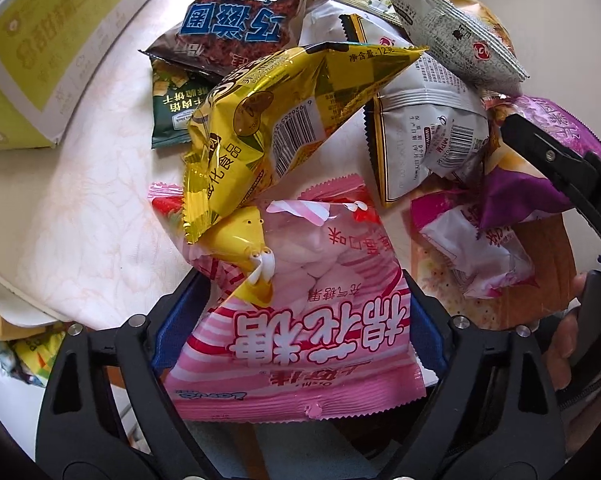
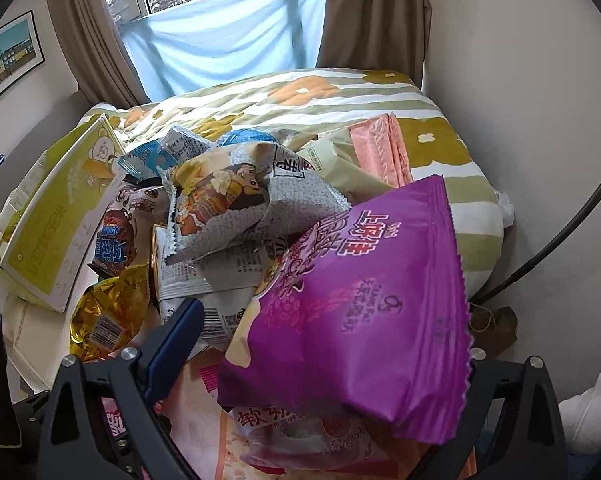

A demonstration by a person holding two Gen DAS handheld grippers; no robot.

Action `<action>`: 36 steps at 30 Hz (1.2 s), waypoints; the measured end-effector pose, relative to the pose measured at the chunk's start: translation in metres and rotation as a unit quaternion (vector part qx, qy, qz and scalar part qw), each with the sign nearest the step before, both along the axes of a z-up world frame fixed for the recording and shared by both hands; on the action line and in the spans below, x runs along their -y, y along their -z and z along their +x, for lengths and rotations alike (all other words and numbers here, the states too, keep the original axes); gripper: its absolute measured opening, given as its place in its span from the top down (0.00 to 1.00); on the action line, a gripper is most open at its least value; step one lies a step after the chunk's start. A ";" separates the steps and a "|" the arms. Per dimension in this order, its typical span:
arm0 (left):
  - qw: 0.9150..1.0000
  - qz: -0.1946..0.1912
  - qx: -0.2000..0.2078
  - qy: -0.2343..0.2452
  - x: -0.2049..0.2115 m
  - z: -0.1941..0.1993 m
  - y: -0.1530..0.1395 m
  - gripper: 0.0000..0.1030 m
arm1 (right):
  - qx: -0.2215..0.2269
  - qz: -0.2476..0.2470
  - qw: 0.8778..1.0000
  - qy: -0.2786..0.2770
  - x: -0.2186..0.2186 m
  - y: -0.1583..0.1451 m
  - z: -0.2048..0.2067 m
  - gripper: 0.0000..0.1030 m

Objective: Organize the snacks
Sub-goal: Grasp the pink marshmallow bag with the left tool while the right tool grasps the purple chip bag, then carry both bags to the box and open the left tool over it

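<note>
The pink marshmallow bag (image 1: 296, 328) lies lengthwise between the left gripper (image 1: 296, 320)'s spread fingers; the purple snack bag (image 2: 360, 300) sits between the right gripper (image 2: 320, 364)'s, grip unclear.

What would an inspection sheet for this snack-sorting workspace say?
Surface: pale patterned cloth, largely covered.
Job's things: heaped snack packs, among them a pink marshmallow bag, gold bag, grey bag and purple bag.
Clutter: yellow-green carton beside the heap.
Grippers: left gripper straddles the pink marshmallow bag, grip unclear; right gripper around the purple bag, visible pad apart from it.
Cables: dark cable by the wall.
Surroundings: flowered quilt, curtained window, framed picture.
</note>
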State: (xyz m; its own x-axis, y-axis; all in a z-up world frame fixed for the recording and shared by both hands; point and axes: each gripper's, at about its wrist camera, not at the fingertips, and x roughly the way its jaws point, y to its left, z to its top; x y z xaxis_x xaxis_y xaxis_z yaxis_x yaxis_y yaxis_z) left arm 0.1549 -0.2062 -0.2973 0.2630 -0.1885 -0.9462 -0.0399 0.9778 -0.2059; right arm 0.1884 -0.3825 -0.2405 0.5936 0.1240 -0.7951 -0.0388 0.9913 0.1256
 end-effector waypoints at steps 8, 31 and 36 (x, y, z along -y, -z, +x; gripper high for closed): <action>1.000 -0.012 -0.003 -0.008 -0.009 -0.006 -0.008 0.23 | -0.019 0.012 1.000 0.013 0.010 0.007 0.002 0.43; 0.994 -0.045 0.090 0.043 -0.005 -0.032 -0.111 0.24 | 0.046 0.013 0.998 0.047 0.016 -0.084 -0.046 0.51; 0.989 -0.047 0.139 0.034 -0.029 -0.030 -0.149 0.24 | 0.067 0.007 0.997 0.032 -0.008 -0.116 -0.045 0.51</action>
